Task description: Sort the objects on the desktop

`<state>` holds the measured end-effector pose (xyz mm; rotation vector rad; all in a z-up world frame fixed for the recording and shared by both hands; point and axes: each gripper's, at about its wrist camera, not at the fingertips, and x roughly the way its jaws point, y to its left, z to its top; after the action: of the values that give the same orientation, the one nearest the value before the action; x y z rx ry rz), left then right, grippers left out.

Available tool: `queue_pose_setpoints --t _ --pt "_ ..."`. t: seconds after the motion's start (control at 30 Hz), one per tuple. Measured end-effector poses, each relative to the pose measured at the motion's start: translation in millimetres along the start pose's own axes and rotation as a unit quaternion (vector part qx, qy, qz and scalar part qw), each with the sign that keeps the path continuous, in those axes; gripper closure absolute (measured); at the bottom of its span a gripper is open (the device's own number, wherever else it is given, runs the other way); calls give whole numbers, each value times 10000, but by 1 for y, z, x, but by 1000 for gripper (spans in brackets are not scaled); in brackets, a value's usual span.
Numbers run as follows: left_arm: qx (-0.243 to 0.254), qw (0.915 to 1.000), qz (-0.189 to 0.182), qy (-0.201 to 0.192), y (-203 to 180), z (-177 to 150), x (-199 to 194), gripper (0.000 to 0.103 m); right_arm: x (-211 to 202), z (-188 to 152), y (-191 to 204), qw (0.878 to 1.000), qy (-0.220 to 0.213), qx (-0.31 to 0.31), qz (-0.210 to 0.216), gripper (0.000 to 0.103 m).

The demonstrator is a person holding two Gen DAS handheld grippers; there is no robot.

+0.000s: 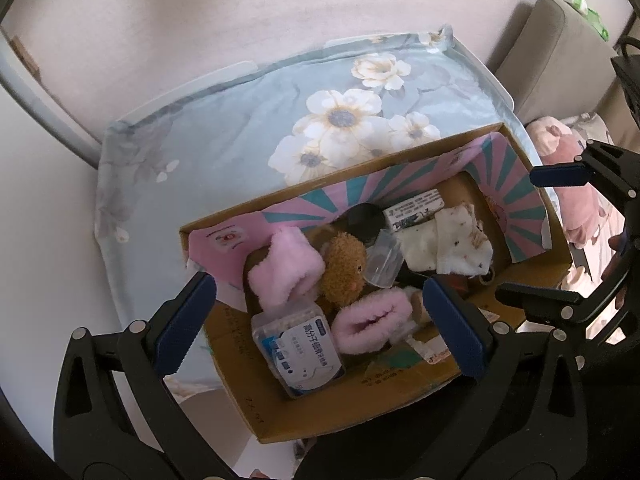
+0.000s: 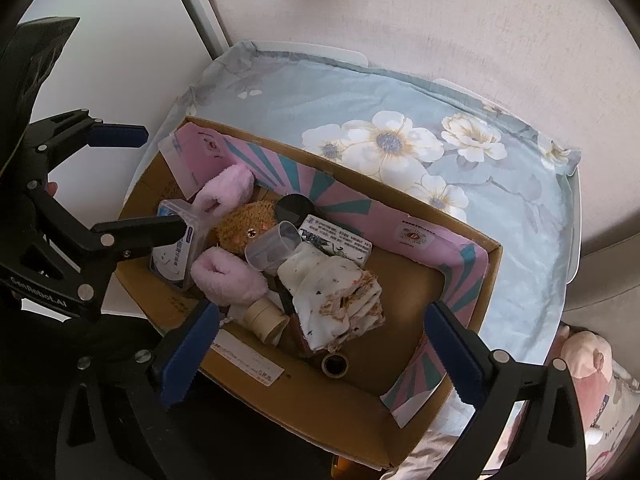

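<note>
Left gripper: jaws wide, empty | Right gripper: jaws wide, empty | Items: all inside cardboard box on floral-covered surface; none outside | Advice: lift both straight up, avoid box walls and spotted cloth.

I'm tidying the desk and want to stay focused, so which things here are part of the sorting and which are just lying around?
Part of the job:
cardboard box
pink fluffy slippers
brown plush toy
clear plastic cup
cotton swab box
folded white cloth
tape roll

Just lying about:
floral cloth
pink plush pig
</note>
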<state>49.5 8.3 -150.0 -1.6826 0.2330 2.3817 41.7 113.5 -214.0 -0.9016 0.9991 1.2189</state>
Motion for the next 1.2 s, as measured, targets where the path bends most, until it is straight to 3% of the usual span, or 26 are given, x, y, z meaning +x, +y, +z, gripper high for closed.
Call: queue_pose_setpoints --t 0.2,1.2 --pt "-215 9997 132 -78 9 2 -3 0 -2 2 7 9987 -3 105 -507 1" --pt "-197 9994 53 -266 23 18 -15 0 -6 9 10 9976 -41 257 -647 1"
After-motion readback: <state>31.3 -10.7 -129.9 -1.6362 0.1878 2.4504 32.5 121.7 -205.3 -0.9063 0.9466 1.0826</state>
